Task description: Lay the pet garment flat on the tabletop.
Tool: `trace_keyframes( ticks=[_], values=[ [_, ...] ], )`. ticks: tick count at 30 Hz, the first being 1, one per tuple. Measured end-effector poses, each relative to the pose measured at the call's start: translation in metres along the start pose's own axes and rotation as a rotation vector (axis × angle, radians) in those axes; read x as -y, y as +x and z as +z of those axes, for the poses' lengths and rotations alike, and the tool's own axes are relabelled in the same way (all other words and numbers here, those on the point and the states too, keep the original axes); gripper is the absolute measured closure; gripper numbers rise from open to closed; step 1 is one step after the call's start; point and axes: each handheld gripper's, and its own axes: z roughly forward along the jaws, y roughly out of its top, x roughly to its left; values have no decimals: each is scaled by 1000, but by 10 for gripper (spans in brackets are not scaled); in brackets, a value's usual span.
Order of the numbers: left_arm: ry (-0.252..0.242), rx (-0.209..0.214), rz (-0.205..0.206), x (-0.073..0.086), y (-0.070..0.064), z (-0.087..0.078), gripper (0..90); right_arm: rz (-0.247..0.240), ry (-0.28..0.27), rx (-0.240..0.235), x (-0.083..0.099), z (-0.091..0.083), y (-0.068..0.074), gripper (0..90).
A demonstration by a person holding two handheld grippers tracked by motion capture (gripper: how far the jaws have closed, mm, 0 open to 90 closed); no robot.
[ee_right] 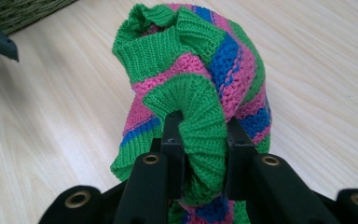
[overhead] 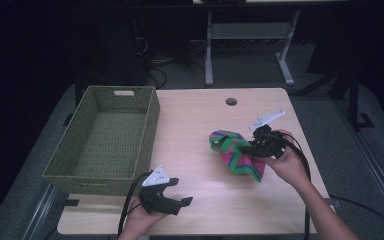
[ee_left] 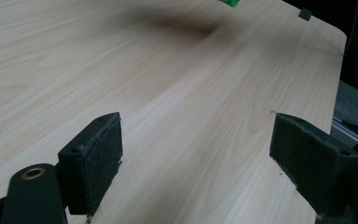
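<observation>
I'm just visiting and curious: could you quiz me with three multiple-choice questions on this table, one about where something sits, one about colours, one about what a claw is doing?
1. Where is the woven basket?
A. table's left side
B. table's right side
C. on the floor

2. Which colours stripe the knitted cloth?
A. red, white
B. green, pink, blue
C. yellow, black

3. What state is the right claw in?
A. open over bare wood
B. pinching the cloth
C. inside the basket

Answers: 1 A, it stands along the left edge. 2 B, all three stripes show. 3 B, green ribbing is bunched between its jaws.
</observation>
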Motion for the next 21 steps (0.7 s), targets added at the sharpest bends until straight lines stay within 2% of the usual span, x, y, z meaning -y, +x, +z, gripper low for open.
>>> trace_keyframes(
  ticks=[11, 21],
  values=[
    [-9, 0, -7, 0, 0, 0, 167, -6, -11, -18, 15, -3, 13, 742],
    [-7, 0, -8, 0, -1, 0, 167, 7, 11, -60, 31, 8, 21, 741]
  ],
)
